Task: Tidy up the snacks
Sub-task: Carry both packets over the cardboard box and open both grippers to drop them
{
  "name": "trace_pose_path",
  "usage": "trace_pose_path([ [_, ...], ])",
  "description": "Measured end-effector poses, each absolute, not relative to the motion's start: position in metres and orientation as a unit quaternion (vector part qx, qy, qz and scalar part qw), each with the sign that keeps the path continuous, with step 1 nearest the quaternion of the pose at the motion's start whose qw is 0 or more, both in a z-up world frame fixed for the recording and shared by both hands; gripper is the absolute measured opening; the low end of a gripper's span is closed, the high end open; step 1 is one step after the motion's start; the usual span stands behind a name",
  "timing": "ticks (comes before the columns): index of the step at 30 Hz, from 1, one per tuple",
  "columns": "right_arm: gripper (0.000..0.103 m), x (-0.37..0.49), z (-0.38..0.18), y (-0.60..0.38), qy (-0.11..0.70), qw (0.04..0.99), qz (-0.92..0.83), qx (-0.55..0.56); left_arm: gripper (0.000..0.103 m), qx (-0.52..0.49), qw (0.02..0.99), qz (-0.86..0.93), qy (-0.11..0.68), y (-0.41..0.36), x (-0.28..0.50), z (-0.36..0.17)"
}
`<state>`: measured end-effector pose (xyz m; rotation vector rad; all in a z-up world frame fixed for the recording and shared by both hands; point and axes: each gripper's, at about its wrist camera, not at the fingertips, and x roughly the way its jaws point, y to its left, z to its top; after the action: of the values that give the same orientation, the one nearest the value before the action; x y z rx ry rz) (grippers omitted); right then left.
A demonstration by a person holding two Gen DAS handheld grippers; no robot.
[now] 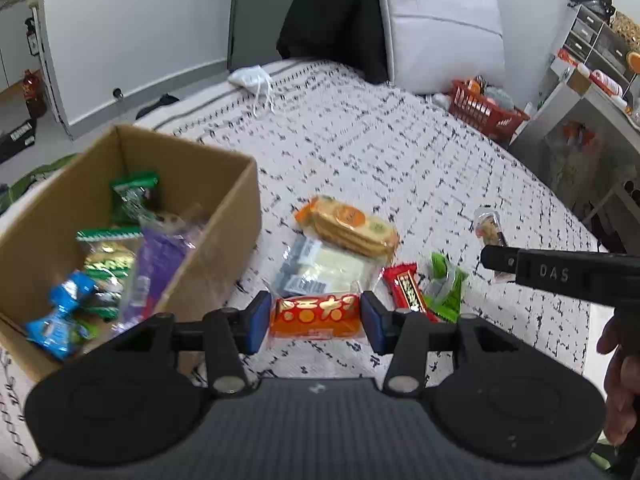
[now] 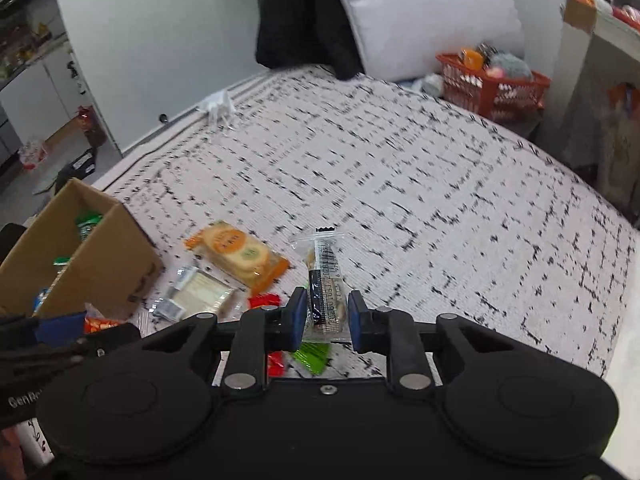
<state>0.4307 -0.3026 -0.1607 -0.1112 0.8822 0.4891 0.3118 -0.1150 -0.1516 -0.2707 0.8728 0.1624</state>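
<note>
My left gripper (image 1: pixel 316 320) is shut on an orange-red snack packet (image 1: pixel 314 316), held just above the bed. To its left a cardboard box (image 1: pixel 224 240) holds several wrapped snacks in green, blue and purple. A cracker pack (image 1: pixel 348 226), a clear white packet (image 1: pixel 320 268), a red bar (image 1: pixel 408 290) and a green wrapper (image 1: pixel 444 288) lie on the bedspread beyond it. My right gripper (image 2: pixel 328 316) is shut on a clear-wrapped snack bar with a black label (image 2: pixel 326 280), lifted above the green wrapper (image 2: pixel 312 356). The box (image 2: pixel 100 264) shows at the left of the right wrist view.
The patterned bedspread (image 2: pixel 440 200) stretches far and right of the snacks. A red basket (image 1: pixel 484 114) and a large grey bag (image 1: pixel 440 28) stand at the far end. A white pouch (image 1: pixel 252 78) lies near the far left edge. Shelving (image 1: pixel 592 92) stands to the right.
</note>
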Motion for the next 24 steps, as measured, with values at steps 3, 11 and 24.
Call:
trace_pose_path([
  [3, 0.022, 0.424, -0.152, -0.297, 0.412, 0.875, 0.251, -0.050, 0.048, -0.131, 0.899, 0.085, 0.410, -0.109, 0.307, -0.138],
  [11, 0.022, 0.403, -0.131, -0.270, 0.383, 0.874, 0.295, -0.056, 0.047, -0.137, 0.909, 0.102, 0.381, -0.088, 0.291, -0.107],
  [24, 0.022, 0.368, -0.101, -0.228, 0.335, 0.876, 0.340, -0.076, 0.047, -0.146, 0.912, 0.142, 0.355, -0.041, 0.262, -0.081],
])
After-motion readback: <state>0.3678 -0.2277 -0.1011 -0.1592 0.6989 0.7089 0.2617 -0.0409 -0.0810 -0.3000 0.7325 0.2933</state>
